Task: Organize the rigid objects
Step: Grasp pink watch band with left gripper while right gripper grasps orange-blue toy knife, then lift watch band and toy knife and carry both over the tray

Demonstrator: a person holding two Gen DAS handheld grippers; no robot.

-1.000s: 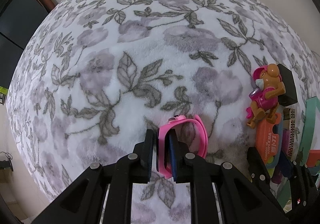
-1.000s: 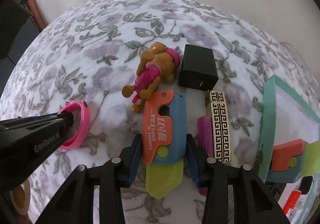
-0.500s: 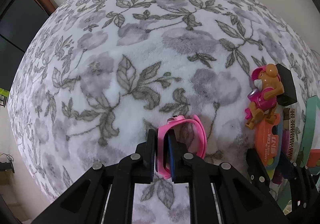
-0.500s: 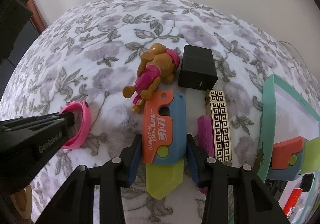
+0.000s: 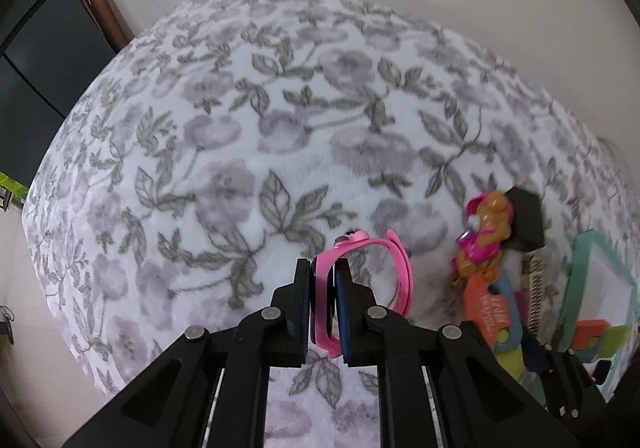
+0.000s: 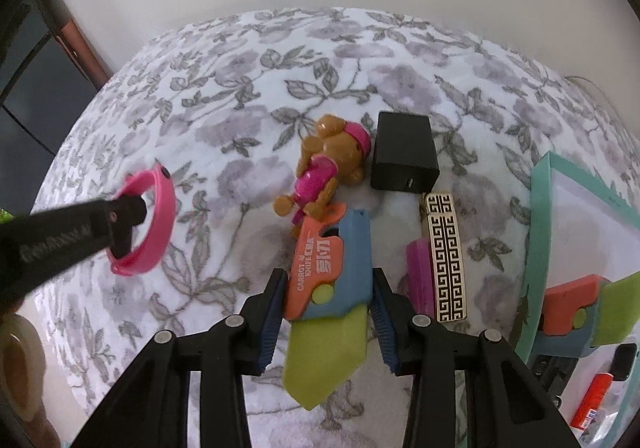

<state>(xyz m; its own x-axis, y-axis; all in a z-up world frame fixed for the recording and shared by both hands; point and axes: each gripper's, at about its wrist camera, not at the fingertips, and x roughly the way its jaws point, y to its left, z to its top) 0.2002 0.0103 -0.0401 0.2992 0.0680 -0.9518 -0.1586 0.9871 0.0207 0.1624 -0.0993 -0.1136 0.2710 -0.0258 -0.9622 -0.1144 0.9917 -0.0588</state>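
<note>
My left gripper [image 5: 323,268] is shut on a pink wristband [image 5: 400,268] and holds it above the floral cloth; the loop sticks out to the right of the fingers. In the right wrist view the same wristband [image 6: 162,216] hangs from the left gripper [image 6: 128,216] at the left. My right gripper [image 6: 327,280] points down, shut on an orange and blue toy carrot knife [image 6: 340,244]. One pad presses on each long side. The knife's green blade [image 6: 324,352] points toward the camera.
A brown and pink toy dog [image 6: 328,168], a black box [image 6: 404,156], a gold and black patterned bar [image 6: 444,256] and a magenta piece [image 6: 420,272] lie close around the knife. A teal tray [image 6: 540,228] at the right holds a second carrot knife [image 6: 576,308]. A tape roll [image 6: 18,364] sits lower left.
The left gripper has risen and carried the pink wristband up off the cloth. The right gripper has tilted slightly, and the carrot knife has stayed between its pads.
</note>
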